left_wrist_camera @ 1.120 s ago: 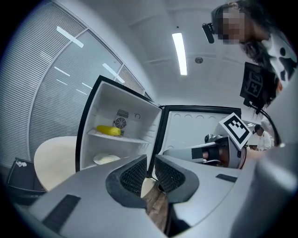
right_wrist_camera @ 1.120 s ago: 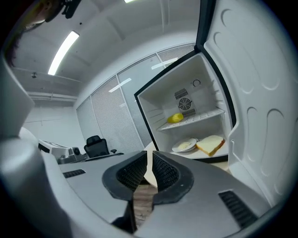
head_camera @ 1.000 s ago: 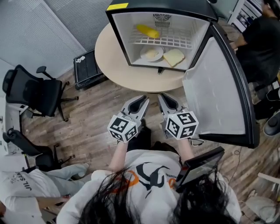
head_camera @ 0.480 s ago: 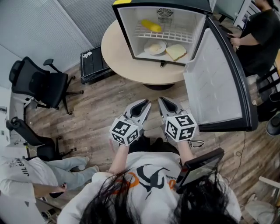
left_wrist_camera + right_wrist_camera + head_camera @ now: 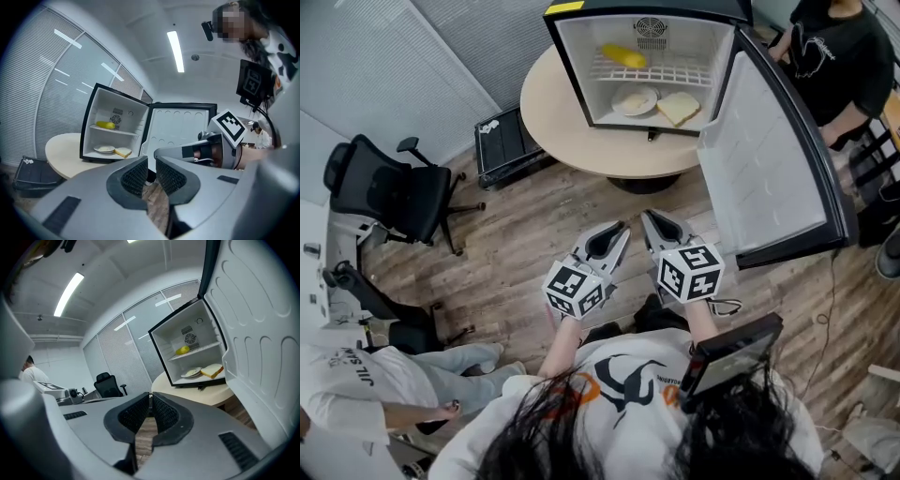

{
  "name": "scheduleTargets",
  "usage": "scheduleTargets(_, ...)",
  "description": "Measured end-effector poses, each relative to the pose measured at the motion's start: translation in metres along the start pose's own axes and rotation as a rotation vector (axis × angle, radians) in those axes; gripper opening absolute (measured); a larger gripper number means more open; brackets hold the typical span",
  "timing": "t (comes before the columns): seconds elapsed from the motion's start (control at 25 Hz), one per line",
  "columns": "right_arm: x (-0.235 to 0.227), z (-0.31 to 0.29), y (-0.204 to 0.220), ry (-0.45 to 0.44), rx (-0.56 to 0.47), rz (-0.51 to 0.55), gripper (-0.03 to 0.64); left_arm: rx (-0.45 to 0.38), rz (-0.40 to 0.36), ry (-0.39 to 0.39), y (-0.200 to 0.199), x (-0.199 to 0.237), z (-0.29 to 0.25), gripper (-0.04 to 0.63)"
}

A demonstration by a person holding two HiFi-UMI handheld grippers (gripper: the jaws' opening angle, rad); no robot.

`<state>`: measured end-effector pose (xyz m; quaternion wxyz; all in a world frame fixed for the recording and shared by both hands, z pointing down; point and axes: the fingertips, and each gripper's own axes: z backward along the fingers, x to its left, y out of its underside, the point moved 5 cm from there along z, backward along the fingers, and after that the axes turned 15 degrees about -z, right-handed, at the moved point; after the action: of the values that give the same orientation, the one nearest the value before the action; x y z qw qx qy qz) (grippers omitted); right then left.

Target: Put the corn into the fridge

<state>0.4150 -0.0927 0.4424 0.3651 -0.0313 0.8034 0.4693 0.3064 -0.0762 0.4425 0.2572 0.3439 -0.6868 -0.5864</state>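
Since the yellow cob of corn (image 5: pixel 622 56) already lies on the white wire shelf (image 5: pixel 675 75) inside the small black fridge (image 5: pixel 581 56) at the top of the frame, the placing looks done and the step in hand is probably a clean retreat, or the shutting of the white-lined door (image 5: pixel 769 178) that hangs wide at the right; to do it well, the tools should stay clear of the door's lower edge, and any push belongs on its outer face, gentle enough that the fridge does not slide on the round beige counter (image 5: pixel 562 122); the white plate (image 5: pixel 635 99) and slice of bread (image 5: pixel 678 108) on the fridge floor need no touching; both forearms are drawn in close to the body at centre frame, over the wooden floor and well apart from the counter; the left tool (image 5: pixel 622 228) and right tool (image 5: pixel 649 217) sit side by side, marker cubes up, noses aimed at the fridge and dipped slightly; the right tool is clenched on nothing, its pads meeting; the left tool is released, a narrow slit between its pads, nothing in it
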Motion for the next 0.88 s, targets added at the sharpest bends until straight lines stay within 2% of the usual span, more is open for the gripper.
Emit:
scheduleTargets(0.24,0.033,0.001,0.025,-0.012,0.004,-0.009,0.032,-0.012,0.004,-0.016,0.006,0.008,0.043,0.06)
scheduleTargets(0.4,0.052,-0.011,0.038,-0.032,0.018,-0.052,0.032,-0.019,0.019,-0.024,0.01,0.024,0.065,0.06)
scheduleTargets(0.64,0.098,0.011,0.086,-0.017,0.017,-0.051,0.032,-0.041,0.028,-0.016,0.02,0.014,0.128,0.06)
scheduleTargets(0.88,0.123,0.02,0.109,-0.015,0.011,-0.044,0.032,-0.067,0.028,-0.004,0.023,0.011,0.16,0.06)
